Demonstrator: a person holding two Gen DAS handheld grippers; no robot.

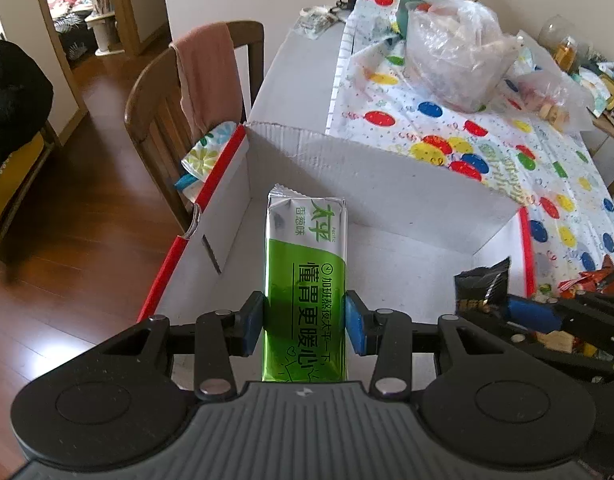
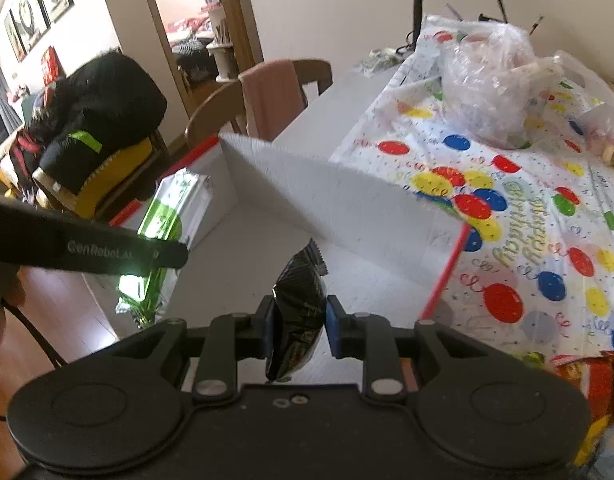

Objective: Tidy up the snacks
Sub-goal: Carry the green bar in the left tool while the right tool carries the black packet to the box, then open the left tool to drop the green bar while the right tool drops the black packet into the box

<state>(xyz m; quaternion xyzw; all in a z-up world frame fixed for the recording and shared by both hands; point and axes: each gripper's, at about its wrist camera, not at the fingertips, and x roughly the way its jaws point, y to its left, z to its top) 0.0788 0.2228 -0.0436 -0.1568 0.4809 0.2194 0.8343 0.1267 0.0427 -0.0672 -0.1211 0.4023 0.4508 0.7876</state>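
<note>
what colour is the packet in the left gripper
Green and silver-white packet, gripped by the left gripper; clearest in the left wrist view.

Box floor (image 1: 407, 256) open btwn grippers; far wall (image 1: 367, 168) blocks.

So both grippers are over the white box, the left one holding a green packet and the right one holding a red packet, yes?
Not quite: the right gripper holds a black packet, as the right wrist view shows. The left gripper does hold the green packet, and both are over the white box.
</note>
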